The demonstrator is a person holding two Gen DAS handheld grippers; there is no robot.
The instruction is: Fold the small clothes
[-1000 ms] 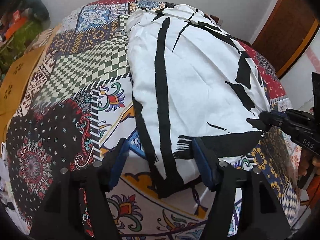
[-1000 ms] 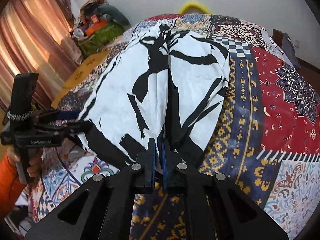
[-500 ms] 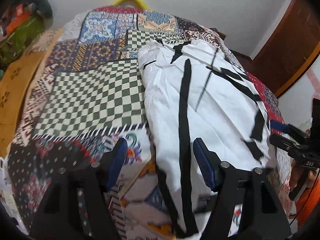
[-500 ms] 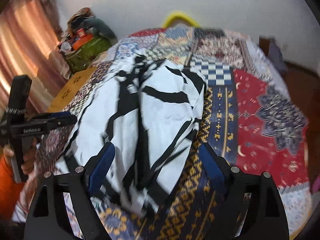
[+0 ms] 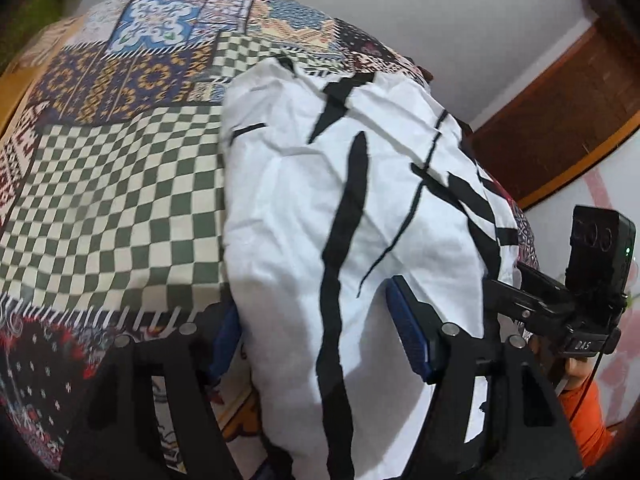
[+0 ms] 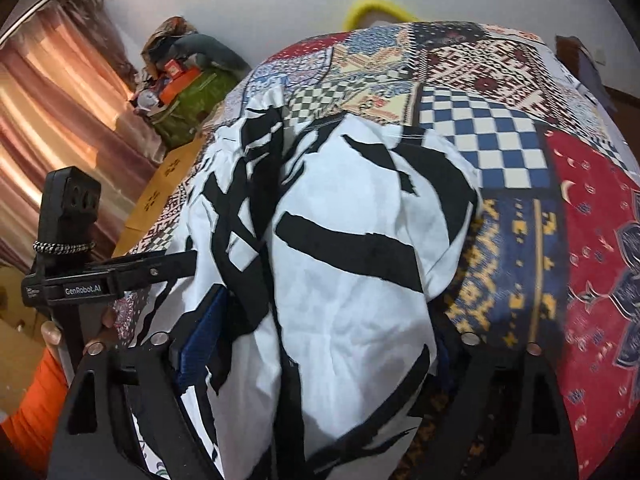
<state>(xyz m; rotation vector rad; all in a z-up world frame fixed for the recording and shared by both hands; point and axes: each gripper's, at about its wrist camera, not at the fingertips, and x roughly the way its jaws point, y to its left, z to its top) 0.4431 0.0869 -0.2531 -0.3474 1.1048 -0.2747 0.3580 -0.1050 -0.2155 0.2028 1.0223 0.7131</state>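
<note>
A white garment (image 5: 352,240) with bold black brush-like strokes lies crumpled and softly creased on the patchwork bedspread (image 5: 112,200), a flat cloth of checks and ornate tiles. The left gripper (image 5: 320,344) has its jaws spread wide, the garment's near edge draped between the blue pads without being pinched. The right gripper (image 6: 320,352) is likewise wide apart, cloth heaped between its fingers.
</note>
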